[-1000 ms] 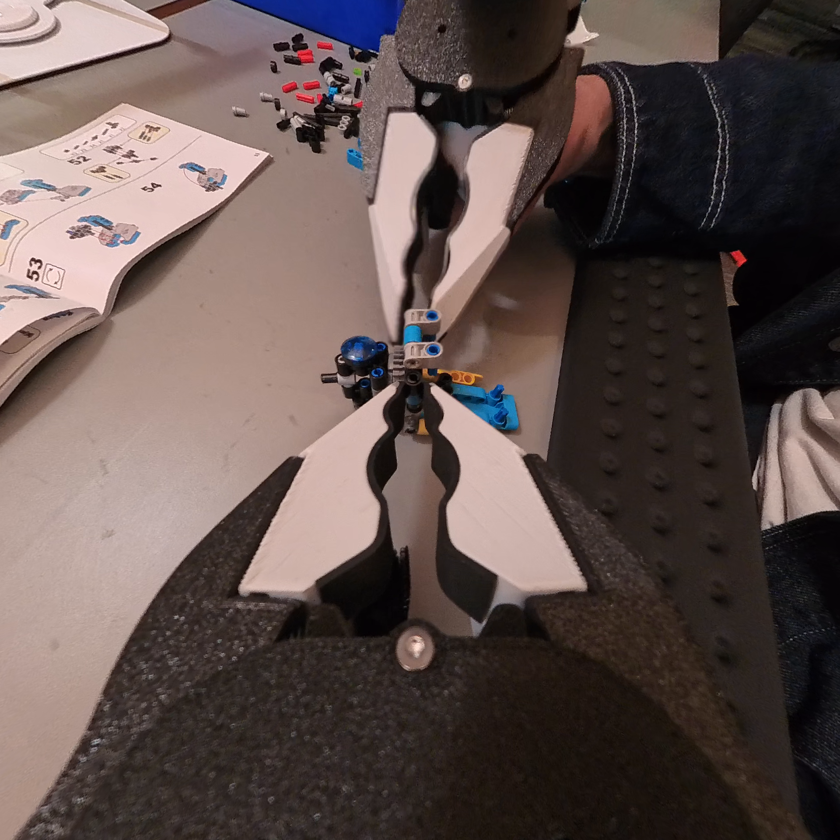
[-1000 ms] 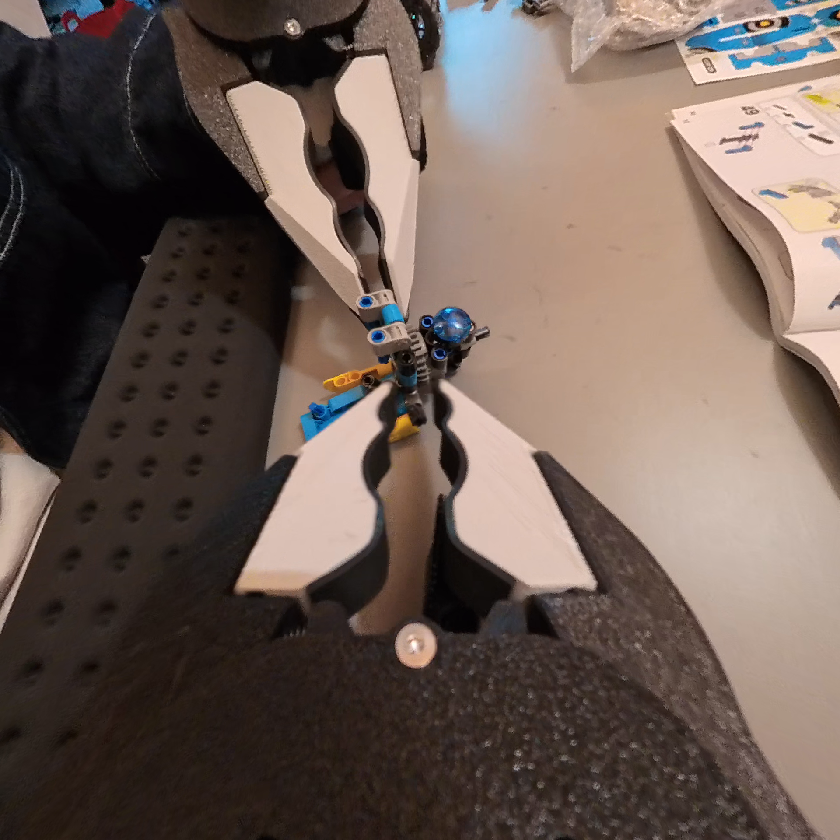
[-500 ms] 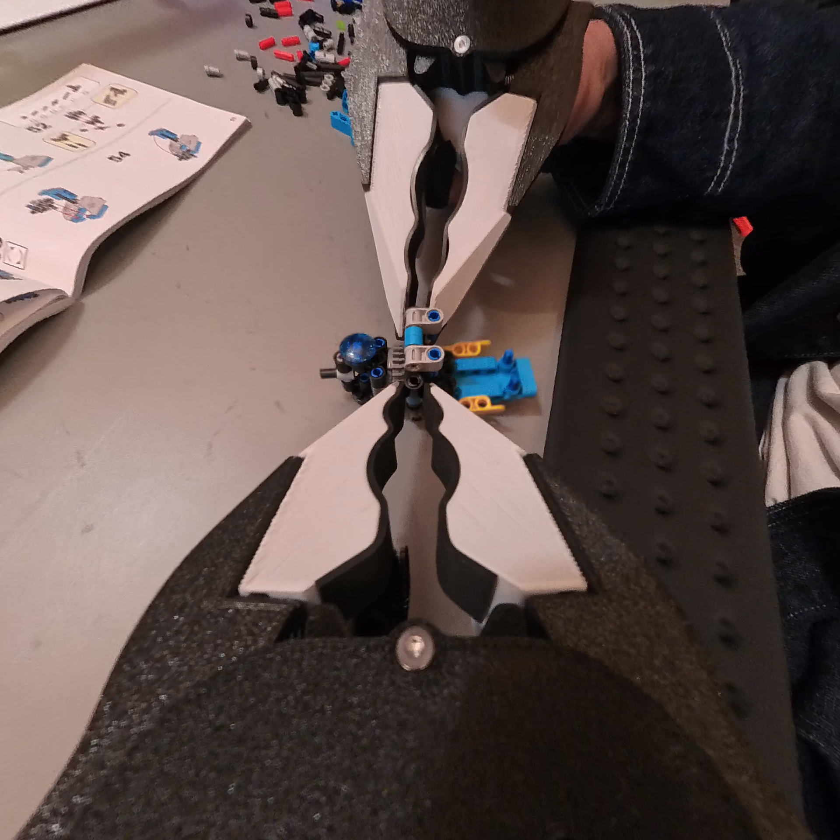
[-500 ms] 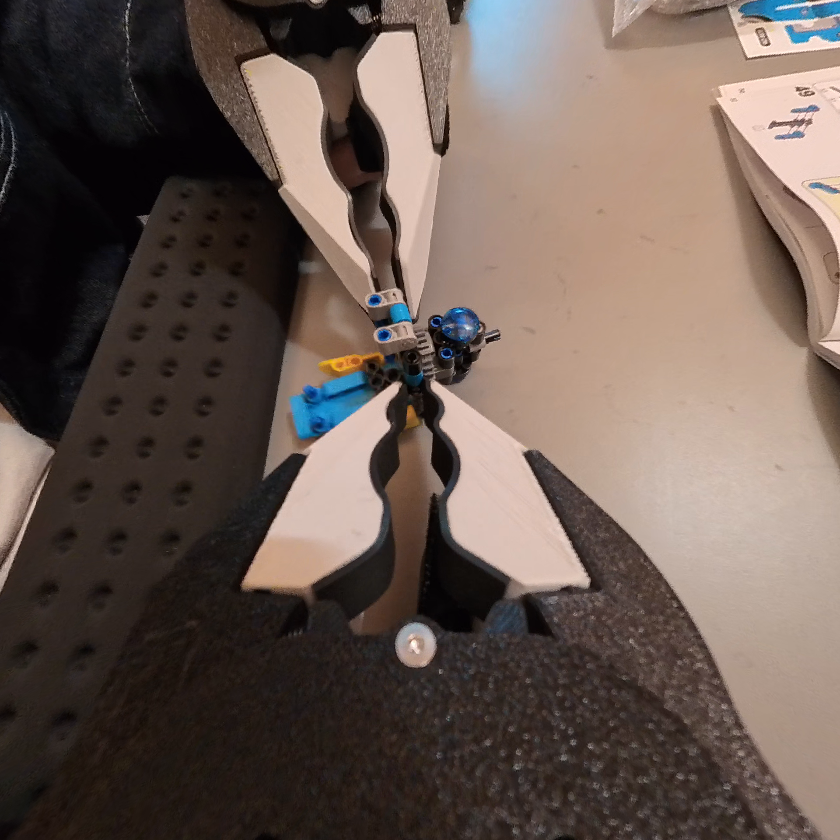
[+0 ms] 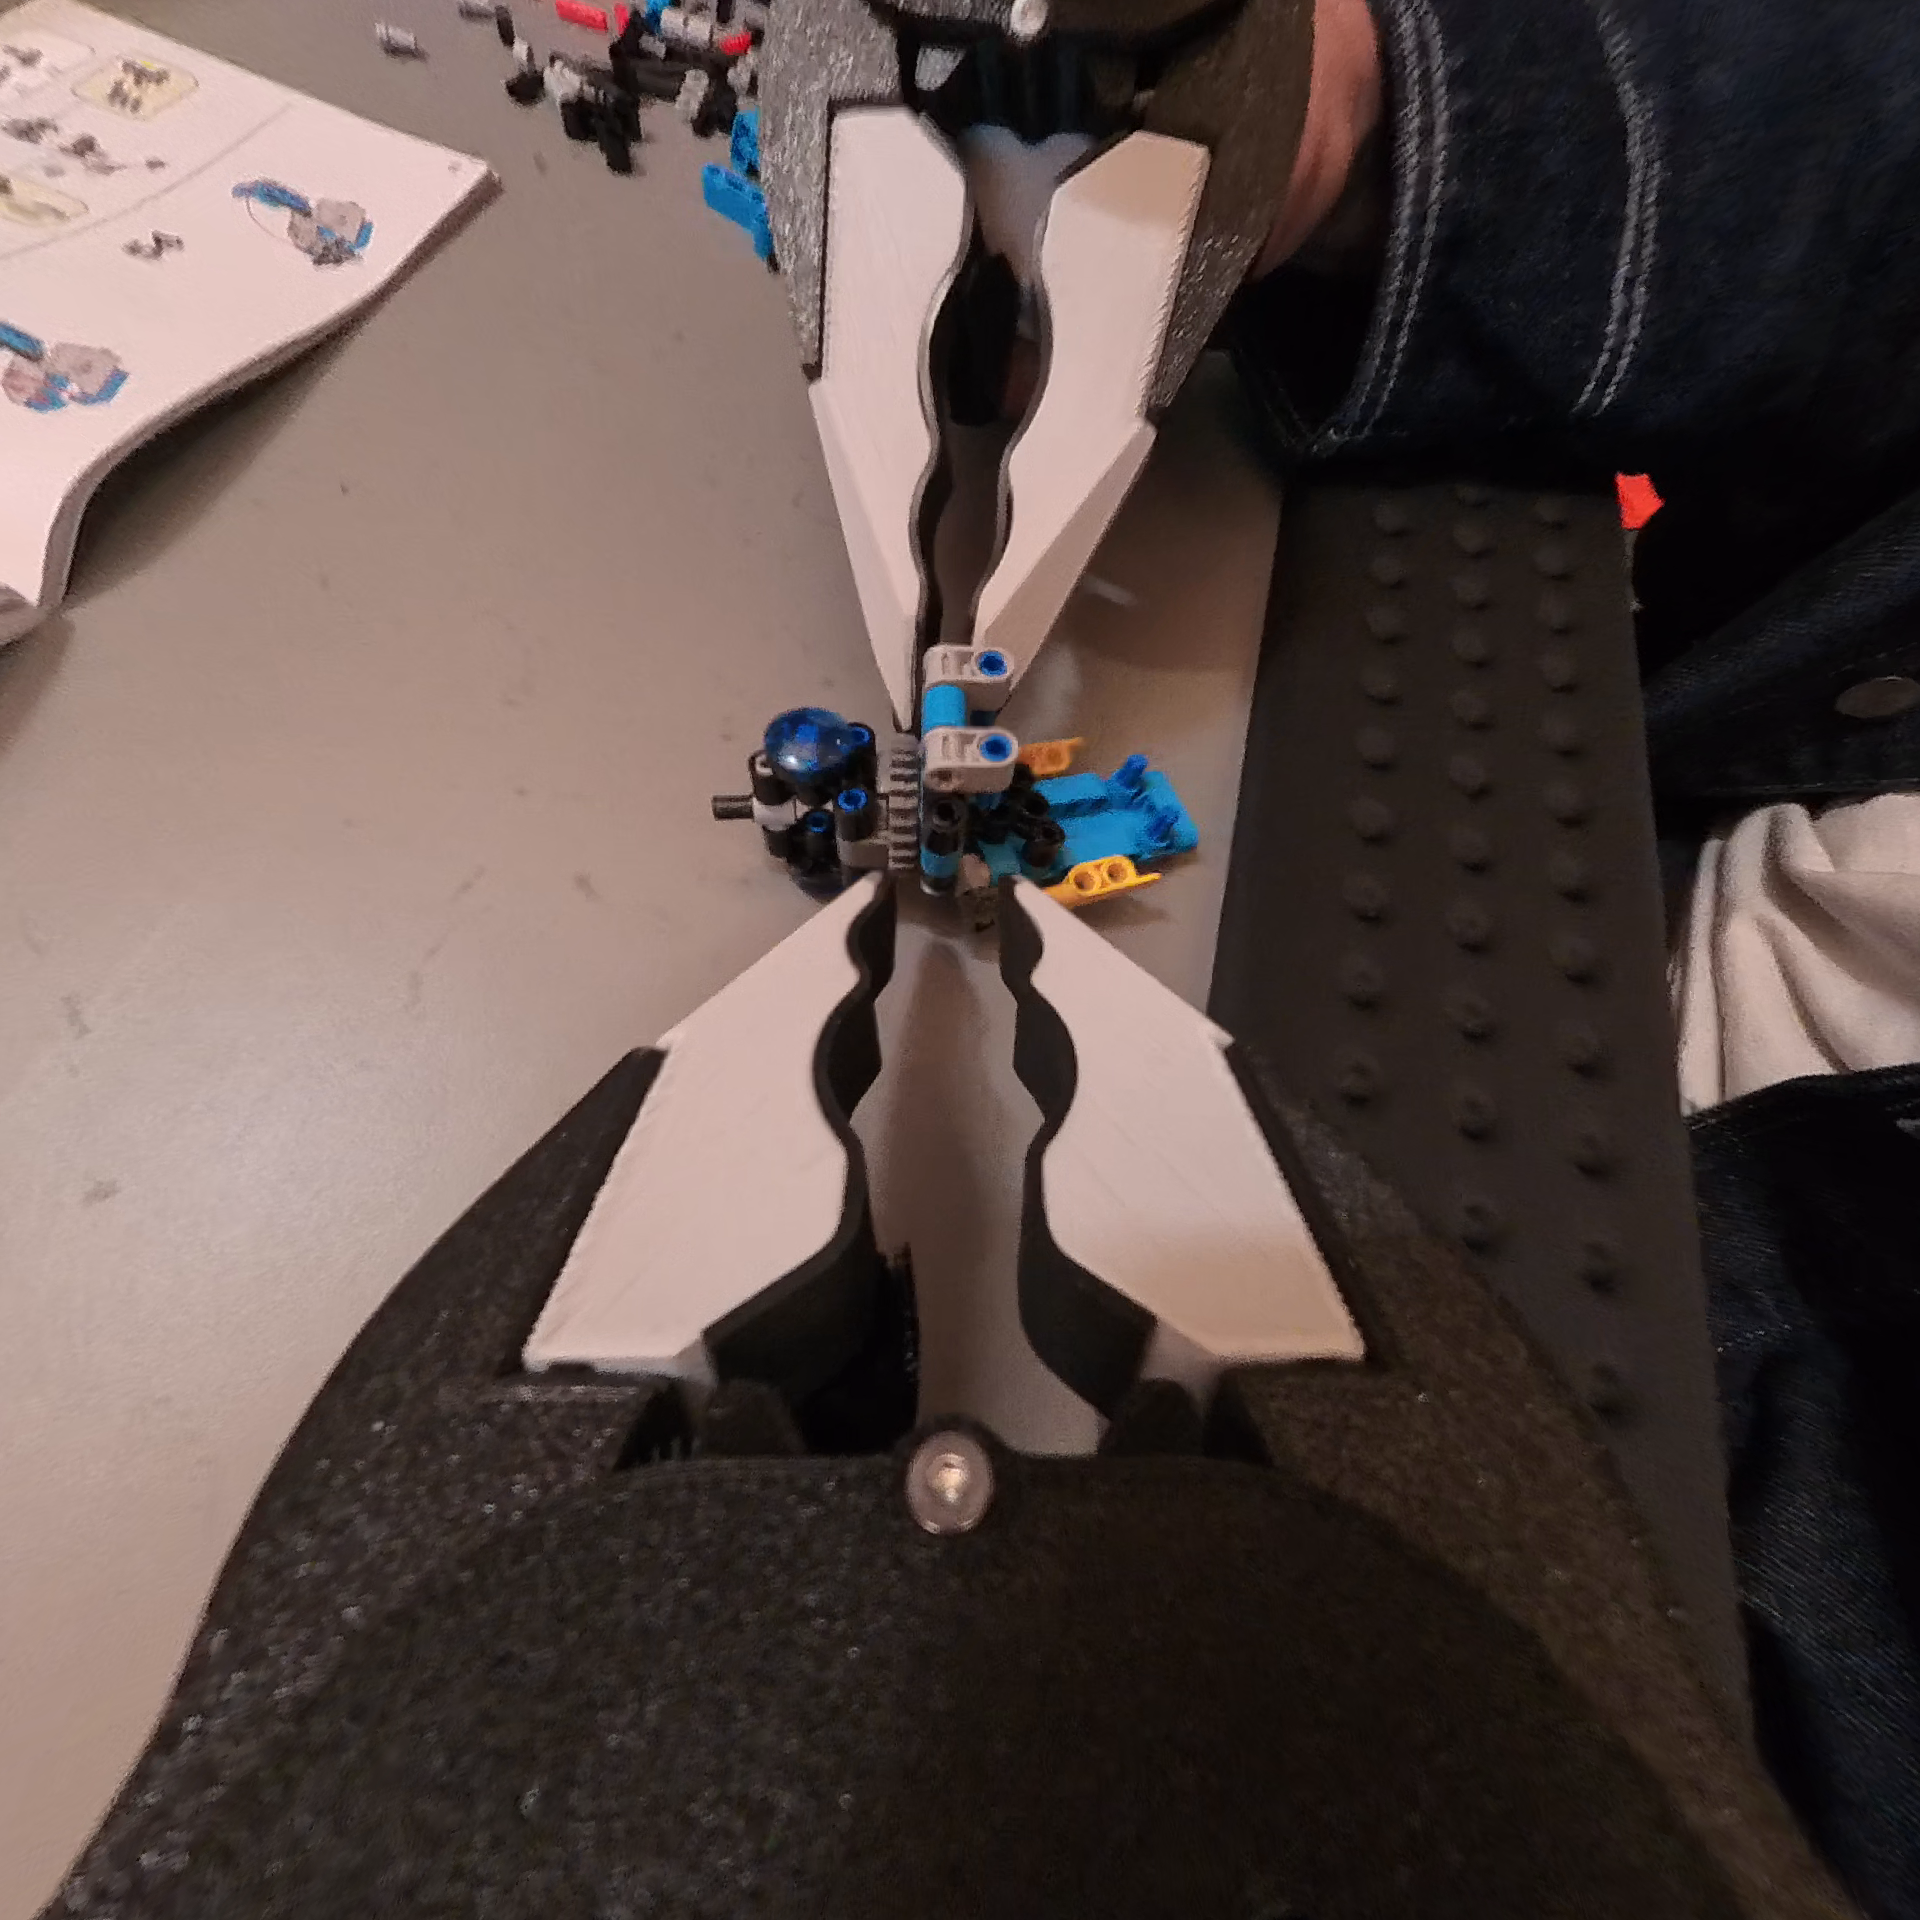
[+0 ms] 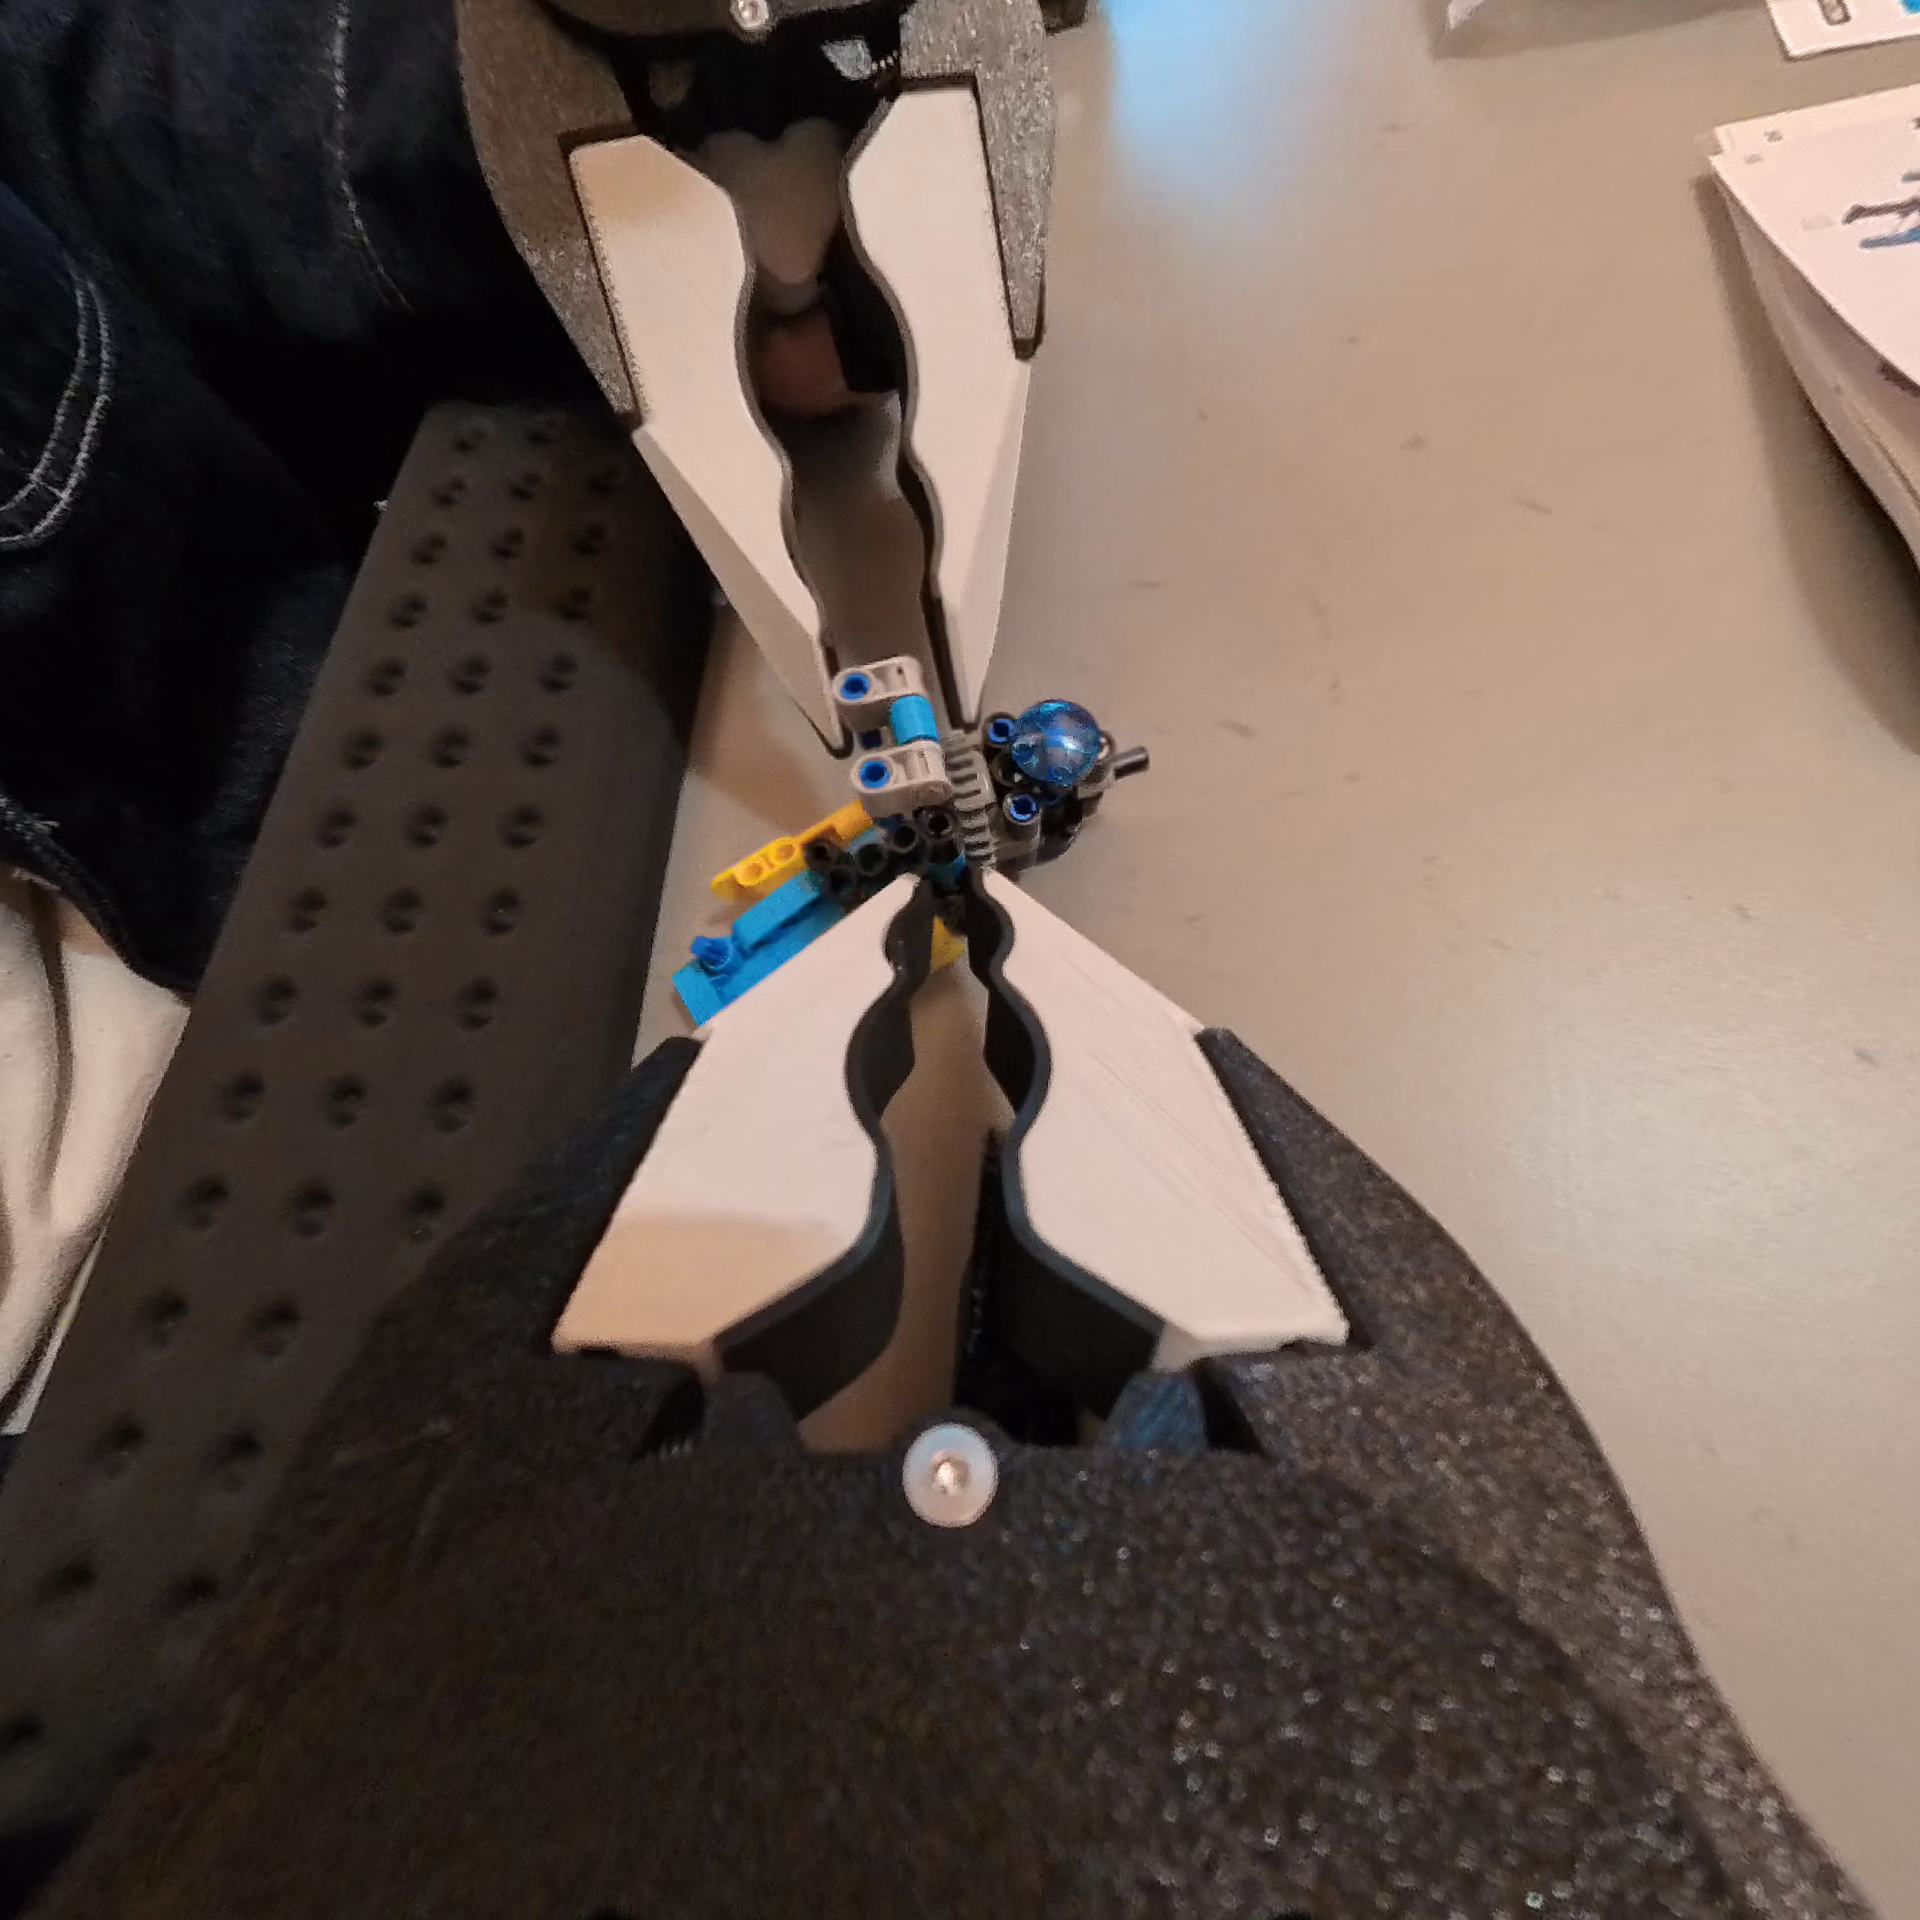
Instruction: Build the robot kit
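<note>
The left tongs [image 5: 940, 883] are closed on the near end of a small brick assembly [image 5: 914, 800], and the right tongs [image 6: 940, 894] grip its opposite end, where two grey connectors [image 5: 968, 717] are joined by a blue sleeve. The assembly is held just above the grey bench [image 5: 416, 727], near its padded black front edge [image 5: 1455, 935], over a blue and yellow plate piece [image 5: 1112, 821]. It is judged light and rigid, but liable to pop apart at the pins; the stiff grey beams are the safest hold. An instruction booklet [image 5: 208, 260] and loose pieces [image 5: 623, 73] lie toward the far edge.
</note>
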Available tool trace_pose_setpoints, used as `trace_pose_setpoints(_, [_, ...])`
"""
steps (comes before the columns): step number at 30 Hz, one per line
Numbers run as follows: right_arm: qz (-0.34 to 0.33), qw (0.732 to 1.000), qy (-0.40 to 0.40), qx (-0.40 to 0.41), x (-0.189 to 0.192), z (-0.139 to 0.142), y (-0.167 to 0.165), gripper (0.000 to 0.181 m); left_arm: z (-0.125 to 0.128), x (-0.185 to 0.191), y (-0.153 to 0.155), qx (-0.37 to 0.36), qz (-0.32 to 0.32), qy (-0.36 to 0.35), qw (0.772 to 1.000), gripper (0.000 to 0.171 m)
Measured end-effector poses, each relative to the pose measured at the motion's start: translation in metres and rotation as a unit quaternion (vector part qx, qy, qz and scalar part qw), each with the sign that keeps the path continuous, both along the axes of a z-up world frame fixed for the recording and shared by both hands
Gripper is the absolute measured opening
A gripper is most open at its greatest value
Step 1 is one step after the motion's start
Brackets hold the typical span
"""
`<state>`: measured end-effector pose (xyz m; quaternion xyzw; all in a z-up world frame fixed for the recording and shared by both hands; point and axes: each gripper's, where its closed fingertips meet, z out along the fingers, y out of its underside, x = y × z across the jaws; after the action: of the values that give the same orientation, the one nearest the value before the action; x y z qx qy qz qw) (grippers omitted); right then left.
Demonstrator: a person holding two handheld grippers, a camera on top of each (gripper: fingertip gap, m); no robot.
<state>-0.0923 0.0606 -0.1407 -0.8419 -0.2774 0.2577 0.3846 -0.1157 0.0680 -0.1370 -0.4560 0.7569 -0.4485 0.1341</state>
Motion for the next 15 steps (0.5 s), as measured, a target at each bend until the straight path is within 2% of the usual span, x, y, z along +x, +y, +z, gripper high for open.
trace_pose_setpoints(4, [0.01, 1.0, 0.014, 0.0, -0.002, 0.004, -0.002, 0.005, 0.011, -0.001, -0.004, -0.012, -0.01, -0.026, 1.0, 0.007])
trace_pose_setpoints(15, [0.01, 1.0, 0.01, 0.008, 0.001, 0.005, 0.002, 0.005, 0.008, -0.005, -0.012, -0.003, -0.017, -0.018, 1.0, 0.005])
